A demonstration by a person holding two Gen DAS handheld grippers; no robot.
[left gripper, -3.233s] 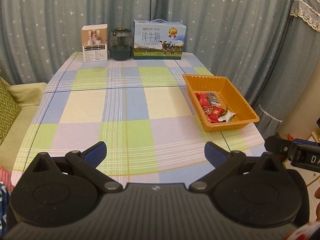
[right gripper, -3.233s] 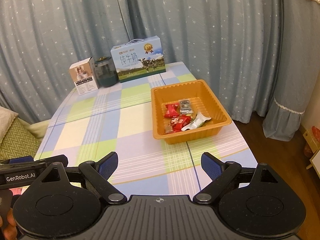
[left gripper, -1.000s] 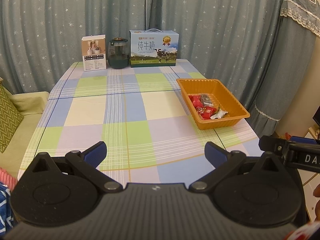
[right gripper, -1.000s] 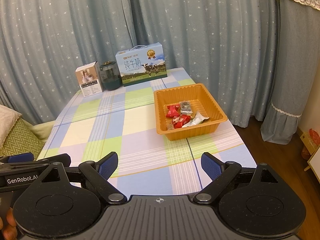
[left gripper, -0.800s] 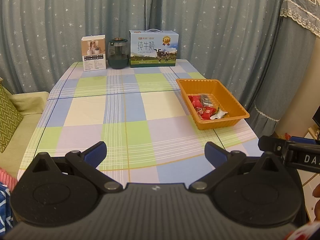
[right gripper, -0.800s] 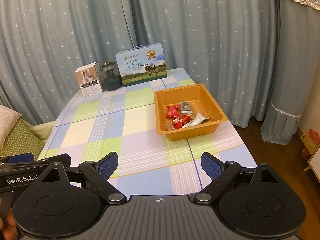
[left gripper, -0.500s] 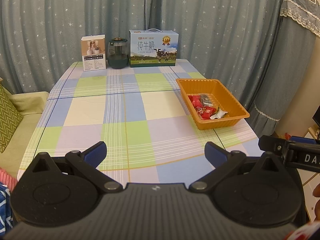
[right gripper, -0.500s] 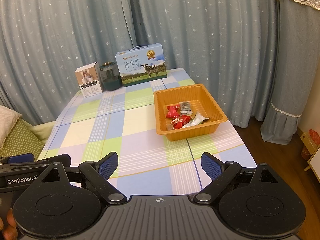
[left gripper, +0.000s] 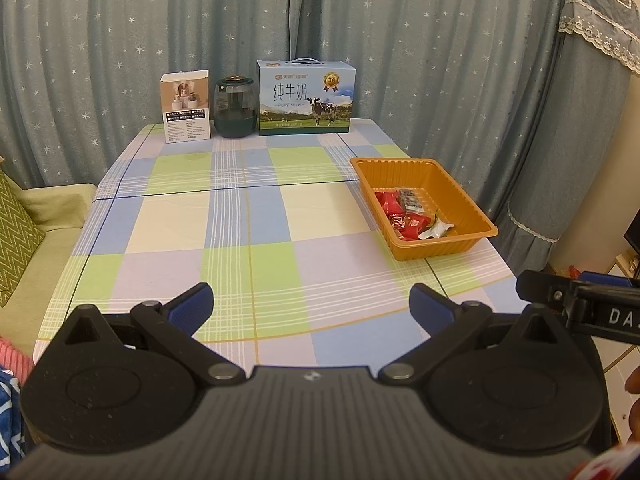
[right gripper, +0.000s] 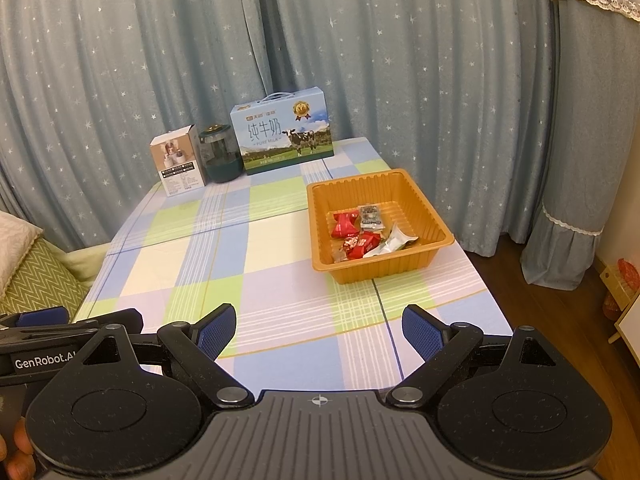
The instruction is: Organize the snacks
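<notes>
An orange tray [left gripper: 468,206] [right gripper: 424,200] sits at the right edge of the checked table [left gripper: 248,216] [right gripper: 208,248]. It holds several wrapped snacks [left gripper: 408,218] [right gripper: 360,236]: red packets, a dark one and a white one. My left gripper [left gripper: 312,306] is open and empty above the table's near edge. My right gripper [right gripper: 318,326] is open and empty, also above the near edge, well short of the tray. Each gripper's side shows in the other's view.
At the table's far edge stand a milk carton box [left gripper: 306,98] [right gripper: 282,136], a dark green jar [left gripper: 235,107] [right gripper: 220,158] and a small white box [left gripper: 186,106] [right gripper: 176,166]. Blue star curtains hang behind. A sofa with a green cushion [left gripper: 16,236] lies left.
Over three seconds both grippers have drawn back and up from the table, so the tray looks smaller. In the last second nothing has moved.
</notes>
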